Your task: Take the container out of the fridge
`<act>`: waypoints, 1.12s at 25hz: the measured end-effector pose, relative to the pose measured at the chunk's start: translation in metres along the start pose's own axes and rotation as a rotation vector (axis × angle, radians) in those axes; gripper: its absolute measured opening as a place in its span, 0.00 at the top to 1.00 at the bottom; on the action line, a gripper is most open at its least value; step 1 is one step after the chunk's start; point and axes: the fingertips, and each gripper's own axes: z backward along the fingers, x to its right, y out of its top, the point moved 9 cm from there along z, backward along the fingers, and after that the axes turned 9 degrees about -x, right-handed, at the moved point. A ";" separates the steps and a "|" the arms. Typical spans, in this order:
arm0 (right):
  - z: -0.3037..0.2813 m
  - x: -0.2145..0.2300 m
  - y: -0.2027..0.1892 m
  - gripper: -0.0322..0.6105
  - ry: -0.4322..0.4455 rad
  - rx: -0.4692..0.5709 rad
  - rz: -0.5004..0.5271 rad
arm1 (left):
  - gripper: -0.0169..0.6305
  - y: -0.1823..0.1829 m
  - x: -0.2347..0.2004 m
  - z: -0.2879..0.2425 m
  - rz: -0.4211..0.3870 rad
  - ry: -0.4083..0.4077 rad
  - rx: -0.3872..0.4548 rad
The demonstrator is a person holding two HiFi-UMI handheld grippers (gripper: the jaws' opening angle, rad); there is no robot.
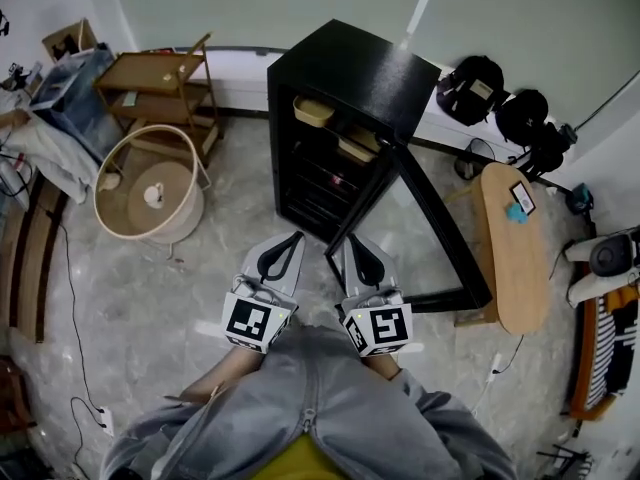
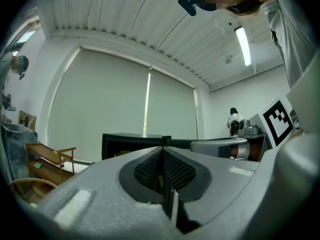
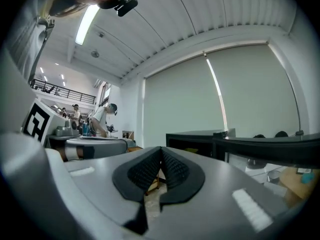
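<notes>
A small black fridge (image 1: 350, 78) stands on the floor ahead of me, its glass door (image 1: 440, 228) swung open to the right. Inside, a beige lidded container (image 1: 313, 111) rests on the top shelf and a second one (image 1: 357, 148) lies a shelf lower. My left gripper (image 1: 292, 238) and right gripper (image 1: 352, 240) are side by side close to my body, short of the fridge front, both shut and empty. In the left gripper view the shut jaws (image 2: 163, 154) point at the fridge (image 2: 130, 143). The right gripper view shows shut jaws (image 3: 161, 154) below the fridge (image 3: 200, 139).
A wooden trolley (image 1: 160, 88) and a round basket (image 1: 150, 193) stand at the left. A wooden bench (image 1: 515, 248) sits just right of the open door. Black bags (image 1: 475, 88) lie behind the fridge, and cables run along the floor at the left.
</notes>
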 end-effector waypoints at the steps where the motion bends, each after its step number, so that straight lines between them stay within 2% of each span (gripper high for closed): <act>1: -0.005 0.001 0.001 0.95 -0.001 -0.009 -0.002 | 0.98 0.001 -0.004 -0.002 0.009 0.001 -0.004; 8: -0.052 0.011 0.009 0.95 0.026 -0.016 0.024 | 0.98 -0.004 -0.035 -0.029 0.058 0.019 -0.018; 14: -0.113 0.031 0.012 0.95 0.057 0.001 0.037 | 0.98 -0.003 -0.075 -0.068 0.024 0.053 0.002; 19: -0.176 0.054 0.027 0.95 0.074 0.006 0.085 | 0.98 0.013 -0.114 -0.115 0.020 0.048 -0.004; 28: -0.254 0.088 0.014 0.95 0.089 -0.062 0.089 | 0.98 0.005 -0.162 -0.189 0.044 0.050 -0.026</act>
